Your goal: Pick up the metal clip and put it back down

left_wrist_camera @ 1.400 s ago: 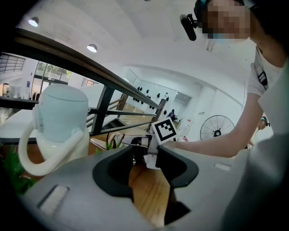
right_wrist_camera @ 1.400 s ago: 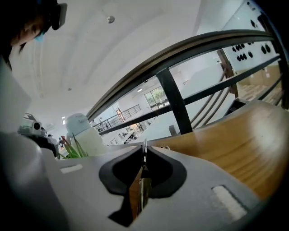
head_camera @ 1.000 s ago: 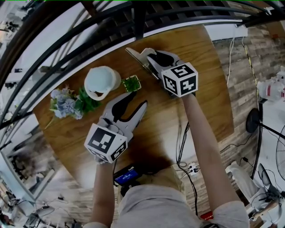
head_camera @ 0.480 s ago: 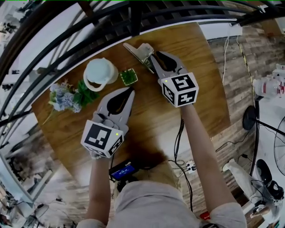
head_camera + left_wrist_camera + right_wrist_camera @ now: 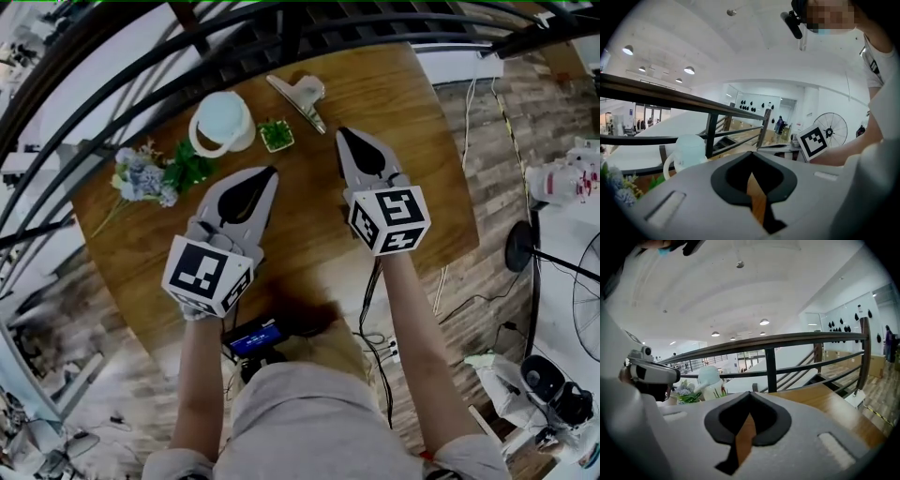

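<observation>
The right claw is sitting with its jaws together. They have just been closing, and nothing is lying between them; its own view is showing only bare wood through the gap behind the tips. The left claw is likewise staying pressed together and carrying nothing. Both are hanging above the surface, pointing away from the person.

Just beyond the right claw's tip, and a little toward the left claw's side, the metal clip is lying flat on the wood, apart from both claws and touched by neither. Ahead of the left claw, a small green plant and a pale mug are standing, with a bunch of flowers lying off to that claw's outer side.

With the clip resting down and both claws empty and clear of it, the put-down is looking finished; I am judging that little is remaining beyond drawing the claws away.
</observation>
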Available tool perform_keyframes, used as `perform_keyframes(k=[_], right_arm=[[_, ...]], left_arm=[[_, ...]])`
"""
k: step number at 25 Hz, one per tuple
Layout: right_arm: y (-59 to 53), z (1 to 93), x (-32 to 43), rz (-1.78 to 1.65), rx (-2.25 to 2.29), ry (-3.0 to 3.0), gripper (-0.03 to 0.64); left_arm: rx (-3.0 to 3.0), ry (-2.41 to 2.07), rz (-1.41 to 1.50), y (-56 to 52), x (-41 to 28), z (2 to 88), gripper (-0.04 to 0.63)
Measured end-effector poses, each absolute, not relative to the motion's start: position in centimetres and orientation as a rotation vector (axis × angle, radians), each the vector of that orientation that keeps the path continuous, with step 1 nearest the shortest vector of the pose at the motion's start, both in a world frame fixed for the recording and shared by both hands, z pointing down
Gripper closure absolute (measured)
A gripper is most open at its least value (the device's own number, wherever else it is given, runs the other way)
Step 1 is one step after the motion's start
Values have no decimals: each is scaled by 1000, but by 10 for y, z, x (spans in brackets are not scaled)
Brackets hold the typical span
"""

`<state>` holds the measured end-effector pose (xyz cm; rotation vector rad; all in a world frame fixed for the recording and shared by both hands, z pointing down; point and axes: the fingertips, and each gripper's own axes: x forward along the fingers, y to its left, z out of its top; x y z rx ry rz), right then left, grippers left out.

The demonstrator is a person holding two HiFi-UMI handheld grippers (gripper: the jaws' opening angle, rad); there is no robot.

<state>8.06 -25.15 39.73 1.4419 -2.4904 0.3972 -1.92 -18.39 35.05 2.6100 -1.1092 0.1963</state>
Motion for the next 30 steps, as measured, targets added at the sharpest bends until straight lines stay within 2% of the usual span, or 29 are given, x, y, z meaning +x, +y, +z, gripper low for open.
perform_keyframes(k=[15, 30], right_arm=[[-134, 321, 75, 242, 1563, -2511, 617], [-48, 286, 72, 160, 1645, -2514, 617]], left_arm=[[2741, -1094, 235, -112, -31, 304, 583], [2805, -1121, 231, -45, -63, 277, 583]])
